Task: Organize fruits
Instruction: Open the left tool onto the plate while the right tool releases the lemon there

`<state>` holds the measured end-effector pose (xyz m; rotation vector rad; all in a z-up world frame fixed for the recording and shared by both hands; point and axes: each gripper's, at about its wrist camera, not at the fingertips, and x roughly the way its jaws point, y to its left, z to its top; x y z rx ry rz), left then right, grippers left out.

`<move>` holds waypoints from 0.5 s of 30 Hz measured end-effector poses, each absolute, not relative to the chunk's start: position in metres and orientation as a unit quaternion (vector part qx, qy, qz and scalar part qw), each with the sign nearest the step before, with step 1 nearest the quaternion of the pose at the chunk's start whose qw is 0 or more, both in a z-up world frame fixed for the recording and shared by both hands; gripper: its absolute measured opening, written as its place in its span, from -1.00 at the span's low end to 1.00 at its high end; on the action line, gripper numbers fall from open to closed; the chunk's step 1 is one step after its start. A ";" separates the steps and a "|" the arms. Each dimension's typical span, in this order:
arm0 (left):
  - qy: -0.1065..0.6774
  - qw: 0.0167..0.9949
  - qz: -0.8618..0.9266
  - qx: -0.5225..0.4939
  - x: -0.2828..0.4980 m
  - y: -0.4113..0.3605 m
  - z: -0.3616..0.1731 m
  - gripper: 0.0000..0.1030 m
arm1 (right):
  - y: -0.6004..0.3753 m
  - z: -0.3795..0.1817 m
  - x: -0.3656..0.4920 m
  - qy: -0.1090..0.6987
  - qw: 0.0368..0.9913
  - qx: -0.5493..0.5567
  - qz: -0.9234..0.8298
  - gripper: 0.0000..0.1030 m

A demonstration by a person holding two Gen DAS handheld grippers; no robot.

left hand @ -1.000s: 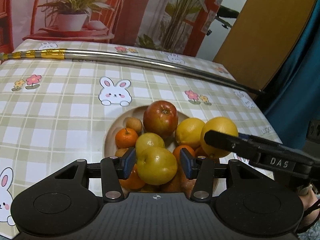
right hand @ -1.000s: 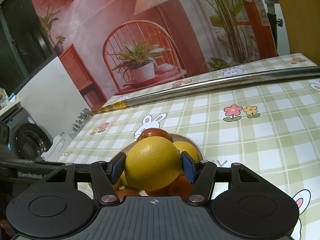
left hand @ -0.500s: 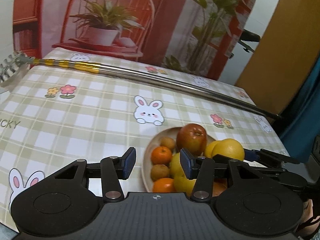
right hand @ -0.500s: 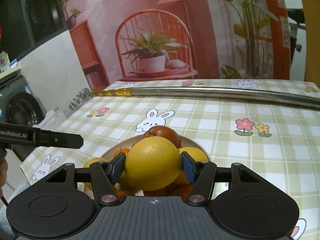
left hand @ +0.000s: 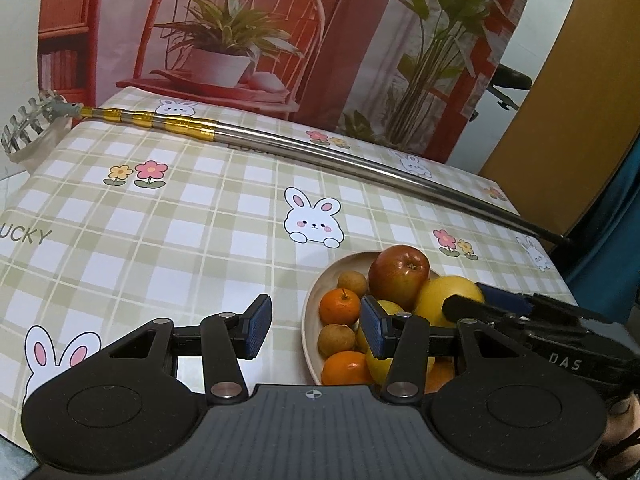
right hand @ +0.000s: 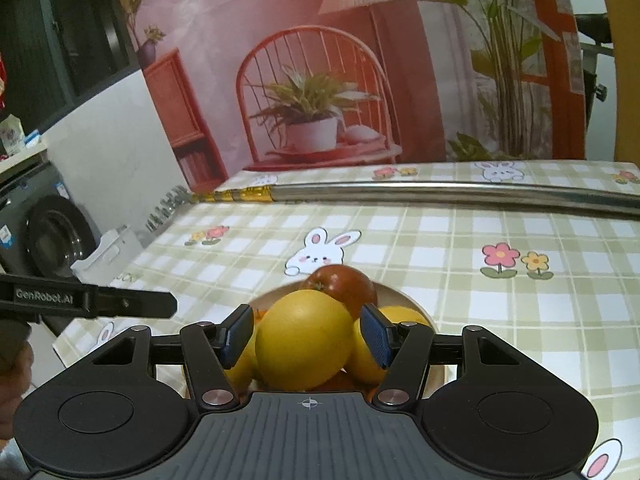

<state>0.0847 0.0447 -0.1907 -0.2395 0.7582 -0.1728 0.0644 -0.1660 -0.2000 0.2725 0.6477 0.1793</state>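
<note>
The large yellow citrus fruit sits on top of the pile in the shallow cream bowl, smooth-skinned and evenly yellow, with the red apple directly behind it and a second yellow fruit to its right in the right wrist view. It lies between the blue pads of the right claw; the jaws stand spread to about the fruit's width, with a narrow gap visible on each side, so firm contact cannot be confirmed. The right claw's body reads "DAS" in the left wrist view. The left claw is wide open and holds nothing; its left pad hangs over bare cloth and its right pad over the bowl's near fruit, beside a small orange and two small brown fruits. Its arm reads "GenRobot.AI" in the right wrist view. The bowl rests on the surface, covered by a green-and-white checked cloth printed with rabbits, flowers and the partial word "UCKY". A long metal pole with gold bands and a rake-like end lies across the far part of the surface, well apart from the bowl. Behind stands a printed backdrop showing a red chair and potted plant.
</note>
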 end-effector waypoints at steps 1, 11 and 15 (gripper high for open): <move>0.369 0.918 -0.084 -0.117 0.085 0.045 -0.191 0.00 | -0.165 -0.200 0.065 0.319 0.935 0.127 0.085 0.10; 0.362 0.922 -0.077 -0.111 0.081 0.045 -0.188 0.11 | -0.166 -0.193 0.058 0.320 0.937 0.124 0.067 0.09; 0.354 0.928 -0.068 -0.098 0.079 0.043 -0.182 0.16 | -0.167 -0.187 0.057 0.323 0.938 0.115 0.050 0.26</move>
